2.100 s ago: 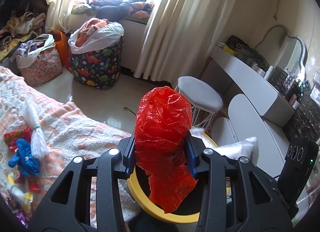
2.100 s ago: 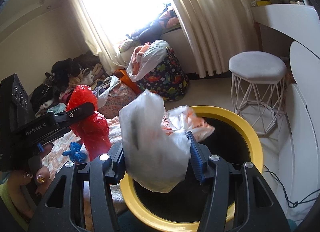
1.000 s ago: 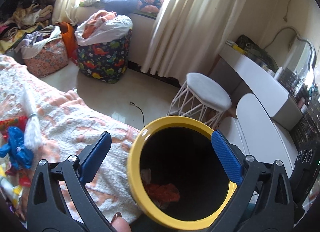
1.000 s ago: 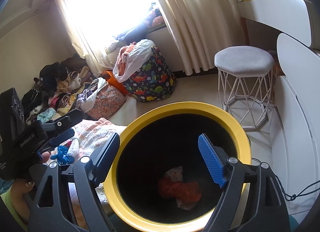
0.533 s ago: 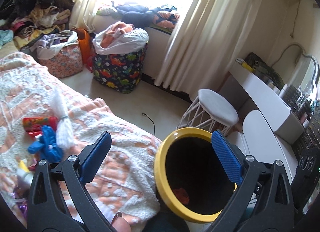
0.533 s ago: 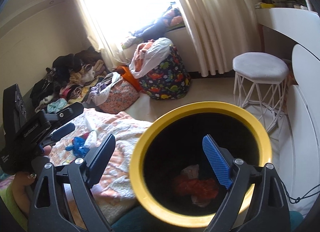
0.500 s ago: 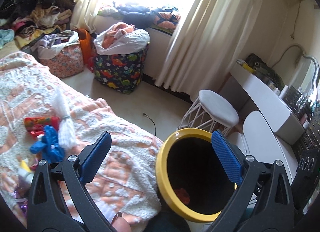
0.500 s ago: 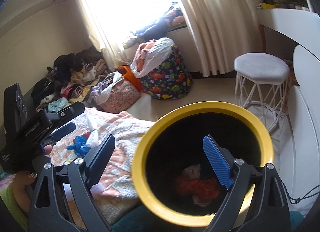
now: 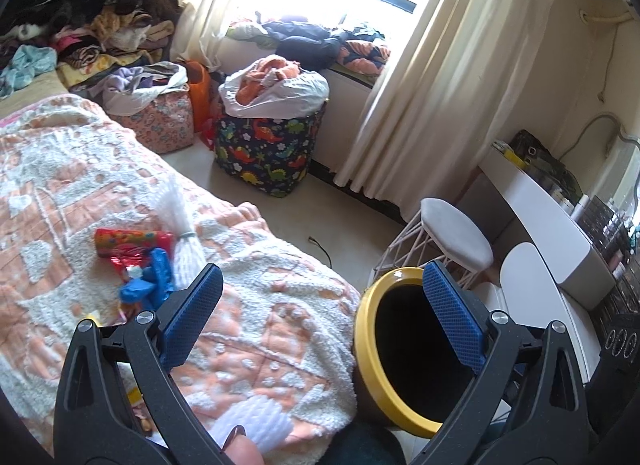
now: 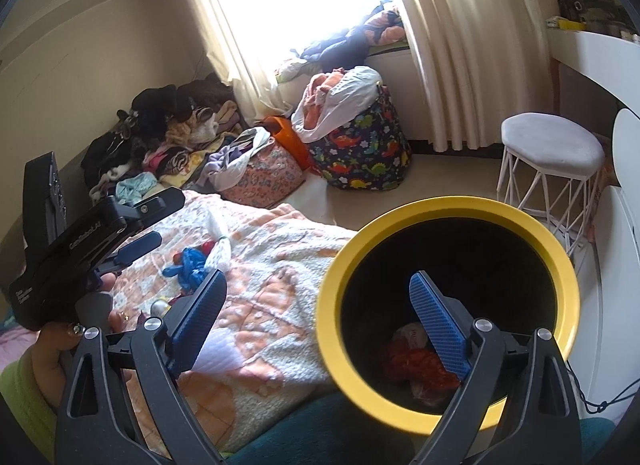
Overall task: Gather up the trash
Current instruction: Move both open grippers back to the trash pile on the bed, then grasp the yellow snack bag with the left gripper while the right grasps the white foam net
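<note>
Yellow-rimmed black bin point(image 10: 448, 205); peach-and-white blanket point(image 9: 256, 329); seemingly dinosaur-print navy hamper point(image 9: 266, 153).

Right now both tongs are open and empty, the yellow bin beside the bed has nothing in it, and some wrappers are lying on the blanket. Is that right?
Not quite. The bin is not empty: the right wrist view shows a red bag and a pale bag at its bottom. The rest holds: the left tongs and right tongs are open and empty, and wrappers lie on the blanket.

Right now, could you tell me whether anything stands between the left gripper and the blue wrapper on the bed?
Nothing visible does: the open left gripper faces the blue wrapper across bare blanket.
</note>
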`<state>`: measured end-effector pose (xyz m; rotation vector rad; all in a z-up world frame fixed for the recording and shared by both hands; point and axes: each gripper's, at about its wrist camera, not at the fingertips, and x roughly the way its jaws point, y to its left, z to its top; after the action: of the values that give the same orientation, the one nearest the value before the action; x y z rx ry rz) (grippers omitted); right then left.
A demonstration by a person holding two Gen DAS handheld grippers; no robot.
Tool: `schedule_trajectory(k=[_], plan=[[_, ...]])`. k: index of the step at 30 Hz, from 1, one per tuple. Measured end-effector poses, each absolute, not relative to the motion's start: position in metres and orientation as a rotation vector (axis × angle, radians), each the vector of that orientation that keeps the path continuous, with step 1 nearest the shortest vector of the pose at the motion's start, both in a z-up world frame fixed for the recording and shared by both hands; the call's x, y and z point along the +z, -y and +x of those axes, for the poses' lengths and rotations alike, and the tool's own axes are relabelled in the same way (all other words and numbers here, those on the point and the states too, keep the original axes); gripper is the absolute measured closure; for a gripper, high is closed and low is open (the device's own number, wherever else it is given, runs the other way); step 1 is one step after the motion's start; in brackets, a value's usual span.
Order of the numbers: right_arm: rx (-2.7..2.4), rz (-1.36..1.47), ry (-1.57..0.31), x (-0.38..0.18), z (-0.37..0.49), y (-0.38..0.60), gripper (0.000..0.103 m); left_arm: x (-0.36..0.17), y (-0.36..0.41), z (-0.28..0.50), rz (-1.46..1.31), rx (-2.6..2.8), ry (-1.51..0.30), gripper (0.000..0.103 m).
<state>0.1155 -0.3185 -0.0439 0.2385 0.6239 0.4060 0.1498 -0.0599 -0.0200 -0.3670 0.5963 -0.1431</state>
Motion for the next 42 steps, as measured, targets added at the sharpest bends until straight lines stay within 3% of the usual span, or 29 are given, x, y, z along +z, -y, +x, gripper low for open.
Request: schedule_trajectory(k=[30,42], plan=[[0.598,0.075,-0.748,-0.057,0.093,0.210,0.010,-0.026,-0.055,0.113,-0.451,0.057,-0.554,0.011],[0.593,0.032,-0.833,-0.076,0.100,0.179,0.010,-0.047,-0.094,0.093,-0.460,0.073,-0.628,0.011]])
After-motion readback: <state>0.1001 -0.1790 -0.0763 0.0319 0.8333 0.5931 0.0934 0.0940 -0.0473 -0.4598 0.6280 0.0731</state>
